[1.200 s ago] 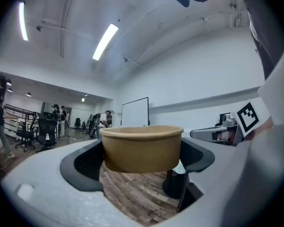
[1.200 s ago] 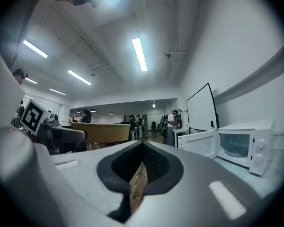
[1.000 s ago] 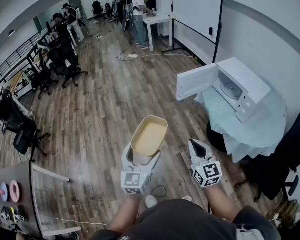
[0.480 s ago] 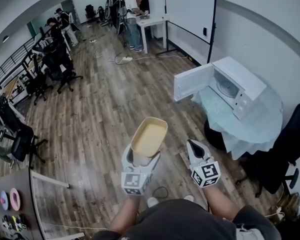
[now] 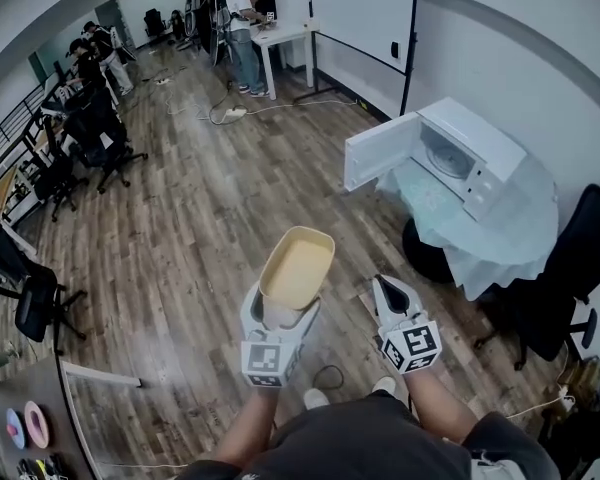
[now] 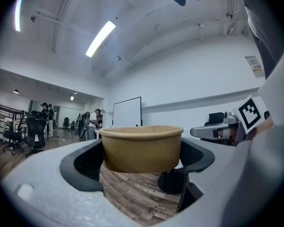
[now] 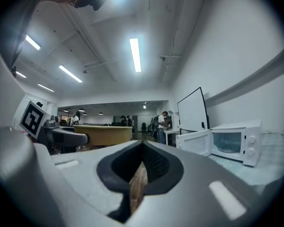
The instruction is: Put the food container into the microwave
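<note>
The container's [image 5: 298, 266] base is hidden inside the left hand-held gripper [image 5: 282, 310], whose jaws clamp it. The right hand-held gripper [image 5: 388, 288] has its jaws together, empty.

Wood-plank floor [image 5: 200, 228] throughout. Round table [image 5: 525, 238] under a pale cloth stands against the right wall, with a black chair [image 5: 570, 288] just beside it. Whiteboard [image 5: 365, 8] upright at the far wall; white desk [image 5: 285, 36] to its left, a person [image 5: 242, 13] standing at it. White cable [image 5: 280, 108] and power strip [image 5: 230, 114] lie on the floor near that desk. Black office chairs [image 5: 98, 133] are grouped along the left side, with more people [image 5: 102, 43] beyond. Dark table [image 5: 25, 388] at lower left carries a pink disc [image 5: 37, 425]. Ceiling strip light [image 6: 100, 38] lit
</note>
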`<state>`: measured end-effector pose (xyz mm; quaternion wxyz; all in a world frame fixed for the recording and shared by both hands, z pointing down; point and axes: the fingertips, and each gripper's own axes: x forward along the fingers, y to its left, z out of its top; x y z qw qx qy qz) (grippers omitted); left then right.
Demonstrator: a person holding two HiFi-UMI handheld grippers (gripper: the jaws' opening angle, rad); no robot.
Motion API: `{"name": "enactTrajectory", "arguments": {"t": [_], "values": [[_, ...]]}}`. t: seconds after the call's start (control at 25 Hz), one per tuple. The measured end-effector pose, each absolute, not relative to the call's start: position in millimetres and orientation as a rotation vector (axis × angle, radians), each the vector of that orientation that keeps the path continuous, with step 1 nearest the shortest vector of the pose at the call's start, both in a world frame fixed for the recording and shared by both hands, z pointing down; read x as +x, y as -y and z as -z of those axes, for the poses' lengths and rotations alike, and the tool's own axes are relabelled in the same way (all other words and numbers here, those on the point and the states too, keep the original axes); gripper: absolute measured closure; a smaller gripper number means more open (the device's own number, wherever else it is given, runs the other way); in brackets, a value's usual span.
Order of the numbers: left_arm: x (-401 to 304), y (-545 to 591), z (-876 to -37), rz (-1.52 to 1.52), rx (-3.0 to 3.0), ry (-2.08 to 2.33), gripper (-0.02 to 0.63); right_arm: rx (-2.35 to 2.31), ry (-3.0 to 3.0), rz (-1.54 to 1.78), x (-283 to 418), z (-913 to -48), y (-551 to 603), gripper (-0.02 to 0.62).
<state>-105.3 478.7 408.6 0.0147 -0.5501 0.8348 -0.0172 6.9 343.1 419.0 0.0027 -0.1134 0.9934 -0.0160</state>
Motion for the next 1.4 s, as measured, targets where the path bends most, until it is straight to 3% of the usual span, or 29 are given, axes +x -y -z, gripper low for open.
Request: {"name": "enactTrajectory", "arguments": {"t": [0.44,1.4], "values": [[-118,-420,-425,0.058,-1.823,-2.556,0.098,-0.414,-3.157,0.108,4,-438,-296,0.598],[-166,-162,-440,0.179,-1.867,-2.571,0.098,-0.415,-3.131,0.153,-48,-446,-35,0.598]]}}
